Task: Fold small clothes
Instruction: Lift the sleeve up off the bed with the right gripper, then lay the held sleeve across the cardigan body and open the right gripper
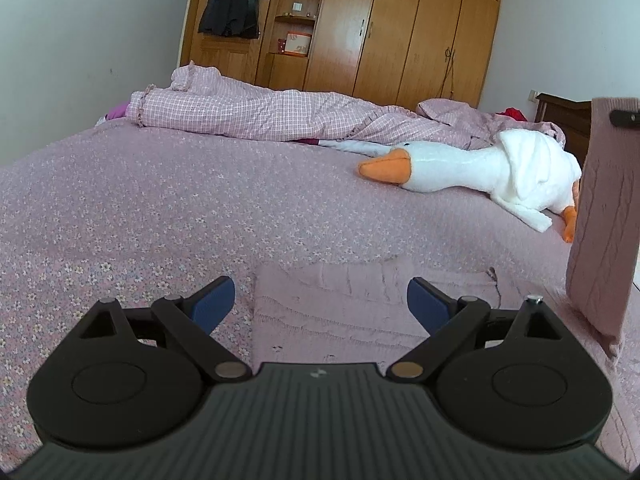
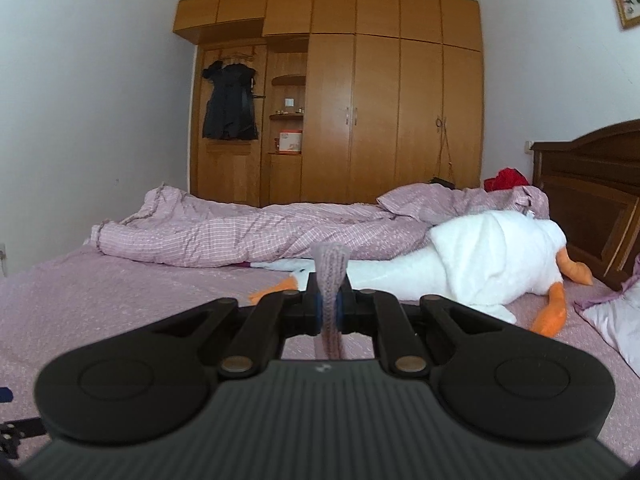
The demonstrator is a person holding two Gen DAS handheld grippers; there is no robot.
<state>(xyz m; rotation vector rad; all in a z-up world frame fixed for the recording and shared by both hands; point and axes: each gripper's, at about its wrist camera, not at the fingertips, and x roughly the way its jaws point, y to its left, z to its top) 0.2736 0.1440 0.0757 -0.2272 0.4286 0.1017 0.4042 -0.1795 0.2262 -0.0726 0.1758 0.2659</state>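
Our right gripper (image 2: 328, 306) clamps the pink knit garment (image 2: 331, 280) between its jaws; our left gripper (image 1: 320, 300) gapes wide above it

Colour-wise: the knit garment (image 1: 340, 304) between the left claw (image 1: 321, 300) fingers is dusty mauve-pink with a cable pattern; both claws are black with blue pads (image 1: 216, 300). Bed sheet (image 1: 160, 208) beyond it is mauve with tiny white flowers, the duvet (image 1: 248, 112) pink-white gingham. Ahead-right, a white plush goose (image 1: 472, 172) with orange beak and feet. Honey-brown wardrobe (image 2: 376, 112), black dress (image 2: 229, 102) hanging
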